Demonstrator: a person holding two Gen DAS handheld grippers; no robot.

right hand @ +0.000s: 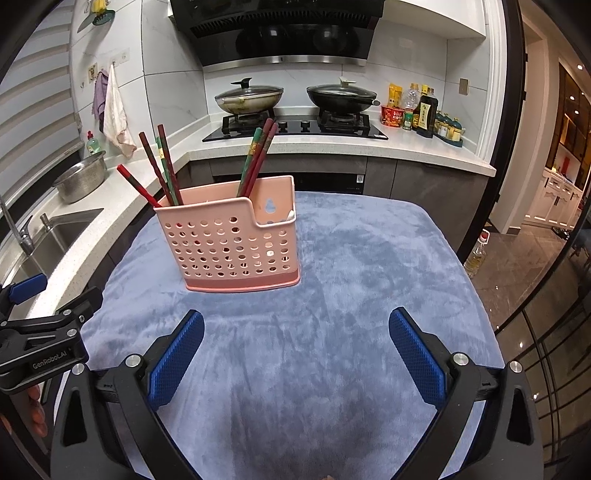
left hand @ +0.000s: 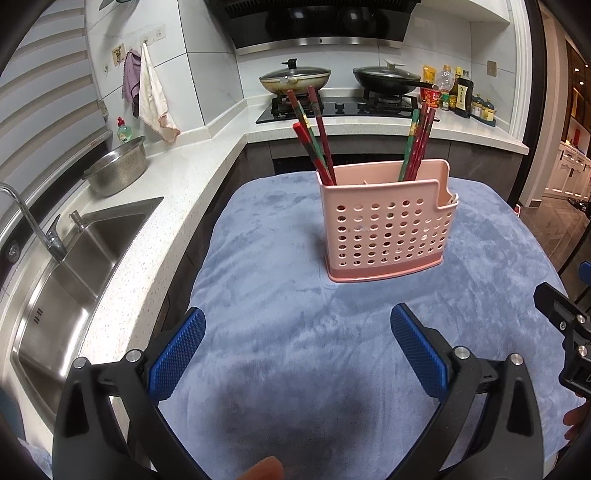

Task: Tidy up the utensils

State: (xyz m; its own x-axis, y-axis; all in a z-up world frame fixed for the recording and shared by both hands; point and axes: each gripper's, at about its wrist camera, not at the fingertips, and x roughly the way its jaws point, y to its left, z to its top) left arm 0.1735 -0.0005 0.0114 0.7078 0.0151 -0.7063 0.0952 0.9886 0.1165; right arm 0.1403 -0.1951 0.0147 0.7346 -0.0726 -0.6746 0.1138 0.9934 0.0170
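Chopsticks [right hand: 162, 166] stand tilted in holder [right hand: 229, 243], far-left of right gripper [right hand: 295, 350], far-right of left gripper [left hand: 295, 350]; both wide, empty, about equally near.

sink [left hand: 74, 258] | steel bowl [left hand: 116, 171] | 2 lidded pans [right hand: 249, 98] | blue cloth [right hand: 332, 295] | hanging towels [left hand: 155, 96]

White tiled walls [right hand: 173, 92] and speckled white counter [left hand: 173, 177] — steel sink [left hand: 74, 258] at left, slatted blind [left hand: 44, 92] above. Black range hood [right hand: 280, 33] over gas hob [right hand: 295, 127]; dark glossy floor tiles [right hand: 517, 273] at right.
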